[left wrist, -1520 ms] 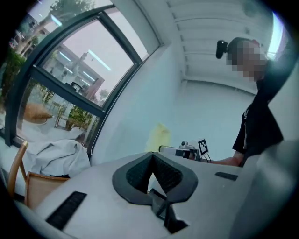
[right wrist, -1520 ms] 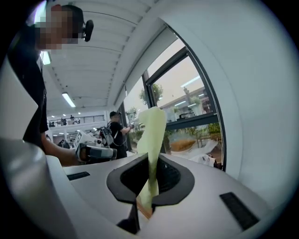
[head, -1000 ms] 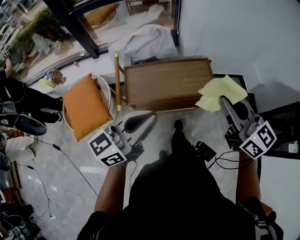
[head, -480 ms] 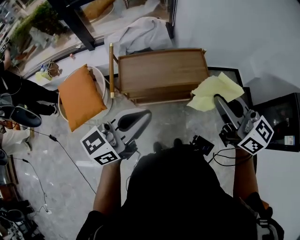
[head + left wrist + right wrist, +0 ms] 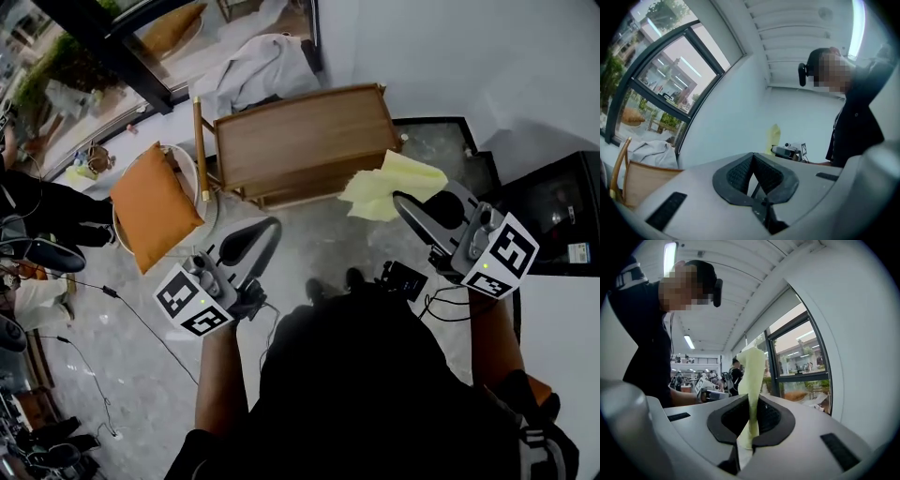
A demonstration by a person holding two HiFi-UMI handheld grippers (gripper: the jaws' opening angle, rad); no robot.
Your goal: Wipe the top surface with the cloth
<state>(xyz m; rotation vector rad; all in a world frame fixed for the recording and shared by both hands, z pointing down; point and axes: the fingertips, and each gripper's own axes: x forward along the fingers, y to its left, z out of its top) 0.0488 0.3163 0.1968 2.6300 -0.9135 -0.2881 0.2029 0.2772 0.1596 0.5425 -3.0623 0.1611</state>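
Bench: a wooden top with a raised lip, standing against the white wall. It is bare, so the whole surface is free for wiping. It lies ahead of the person, with both claws short of it.

Cushion: orange, resting on a round white seat just left of the bench. It is clear of the top and should not get in the way.

Cloth: pale yellow and crumpled, held in the air beside the bench's near right corner. It is not spread on the top, so I judge the wiping has not yet begun.

Right claw: closed tight on a pinched fold of the cloth. The loose part stands out past the tips, leaving plenty of free fabric to lay flat on the wood.

Left claw: tips pressed together with nothing between them. It is held low over the floor near the bench's front edge, probably just out of the way.

Next step: bring the cloth over the lip and press it onto the top.
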